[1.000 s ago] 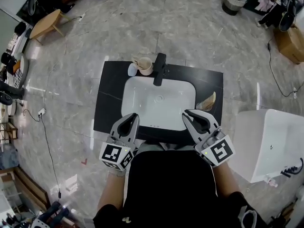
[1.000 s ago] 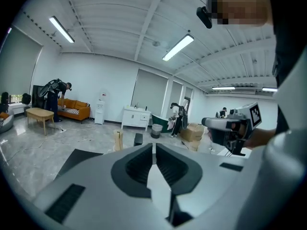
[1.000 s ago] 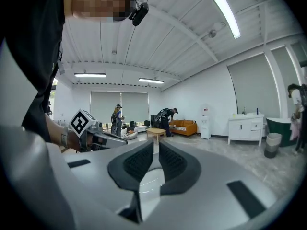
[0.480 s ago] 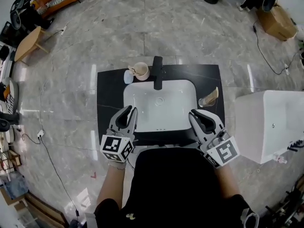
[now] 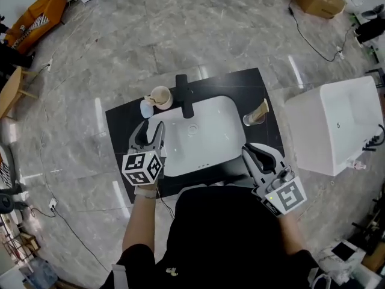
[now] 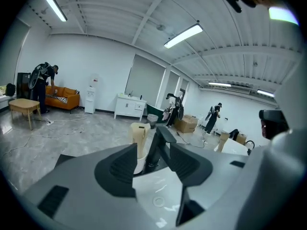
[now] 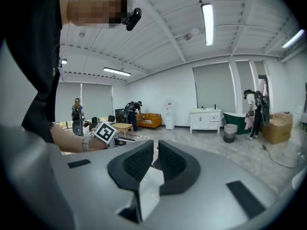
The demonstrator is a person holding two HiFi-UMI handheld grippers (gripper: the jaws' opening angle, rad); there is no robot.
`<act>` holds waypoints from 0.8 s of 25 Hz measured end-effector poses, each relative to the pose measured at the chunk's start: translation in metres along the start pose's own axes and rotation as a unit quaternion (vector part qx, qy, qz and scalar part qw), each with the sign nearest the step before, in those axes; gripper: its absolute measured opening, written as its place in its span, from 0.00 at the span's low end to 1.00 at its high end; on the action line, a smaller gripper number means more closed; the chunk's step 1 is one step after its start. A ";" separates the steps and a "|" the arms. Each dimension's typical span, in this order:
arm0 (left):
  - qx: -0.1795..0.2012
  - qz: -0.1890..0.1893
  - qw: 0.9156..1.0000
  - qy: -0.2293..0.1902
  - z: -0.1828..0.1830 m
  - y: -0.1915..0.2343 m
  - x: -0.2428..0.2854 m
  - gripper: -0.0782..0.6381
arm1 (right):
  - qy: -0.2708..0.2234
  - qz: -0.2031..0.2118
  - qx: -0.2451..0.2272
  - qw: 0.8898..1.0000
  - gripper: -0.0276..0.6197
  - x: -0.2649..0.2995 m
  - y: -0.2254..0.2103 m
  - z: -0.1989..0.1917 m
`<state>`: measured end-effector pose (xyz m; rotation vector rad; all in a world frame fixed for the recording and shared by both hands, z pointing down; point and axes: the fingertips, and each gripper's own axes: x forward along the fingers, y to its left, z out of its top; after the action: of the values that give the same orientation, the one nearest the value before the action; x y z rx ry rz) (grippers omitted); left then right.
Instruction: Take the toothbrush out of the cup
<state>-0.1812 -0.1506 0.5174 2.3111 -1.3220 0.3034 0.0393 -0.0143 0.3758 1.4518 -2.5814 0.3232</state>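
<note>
A cream cup (image 5: 160, 94) stands on the black counter (image 5: 123, 122) at the sink's back left, beside the black faucet (image 5: 183, 94). A thin toothbrush handle seems to stick out of it; it is too small to be sure. My left gripper (image 5: 150, 130) hovers over the sink's left rim, short of the cup, its jaws opening with nothing between them. In the left gripper view the cup (image 6: 138, 132) and faucet (image 6: 160, 143) show beyond the left gripper (image 6: 152, 157). My right gripper (image 5: 254, 152) is shut and empty at the counter's front right; its own view shows that gripper (image 7: 156, 153).
A small pale dish (image 5: 146, 108) sits next to the cup. A glass with a beige thing in it (image 5: 257, 113) stands on the counter's right side. A white tub (image 5: 334, 125) is close at the right. Cables lie on the floor.
My left gripper went forward over the sink's left side toward the cup and its jaws parted. The right gripper stayed at the front right, still shut.
</note>
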 end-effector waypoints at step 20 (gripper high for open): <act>0.059 -0.009 0.997 0.054 -0.014 0.038 0.109 0.45 | 0.044 -0.123 0.035 0.991 0.11 -0.022 -0.017 -0.027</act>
<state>-0.1575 -0.2423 0.5846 2.3657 -1.2594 0.5057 0.0663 0.0021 0.3982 1.7150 -2.3115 0.4368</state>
